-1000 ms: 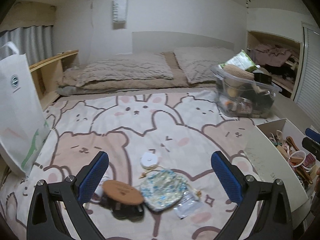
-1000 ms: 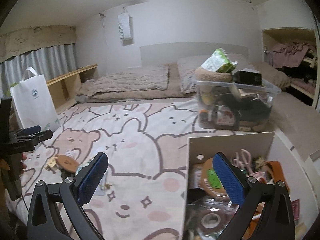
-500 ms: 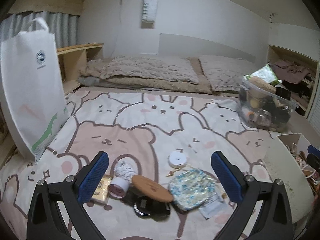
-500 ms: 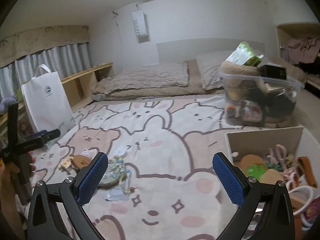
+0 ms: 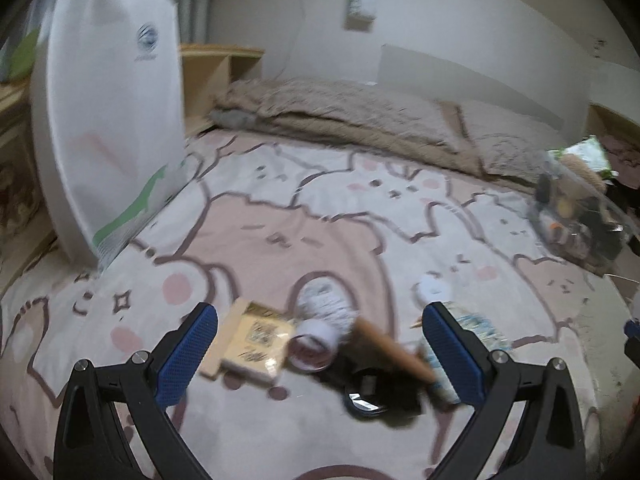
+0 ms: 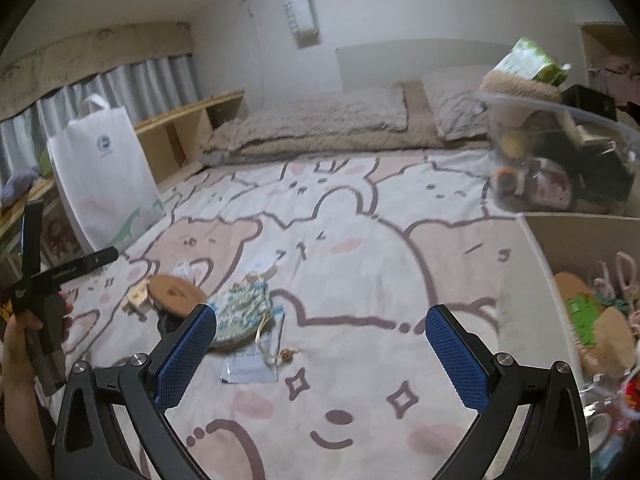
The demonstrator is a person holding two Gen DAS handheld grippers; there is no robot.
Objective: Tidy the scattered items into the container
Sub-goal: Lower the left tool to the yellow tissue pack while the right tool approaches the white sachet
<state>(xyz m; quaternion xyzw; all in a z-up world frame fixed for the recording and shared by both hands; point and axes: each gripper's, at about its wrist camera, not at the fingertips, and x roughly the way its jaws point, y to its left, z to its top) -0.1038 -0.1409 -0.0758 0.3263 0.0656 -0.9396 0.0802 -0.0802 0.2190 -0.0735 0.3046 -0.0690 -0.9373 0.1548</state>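
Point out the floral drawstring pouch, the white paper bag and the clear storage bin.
floral drawstring pouch [image 6: 242, 312], right wrist view, middle of fabric.
white paper bag [image 5: 108, 120], left wrist view, front panel.
clear storage bin [image 6: 560, 160], right wrist view, front wall.

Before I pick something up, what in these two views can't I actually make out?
- Left wrist: the dark item under the wooden disc is motion-blurred; what it is can't be told.
- Left wrist: the floral pouch sits partly behind the finger.
- Right wrist: the box is cut by the right edge; its contents are blurred.
- Right wrist: the packet print is too small.
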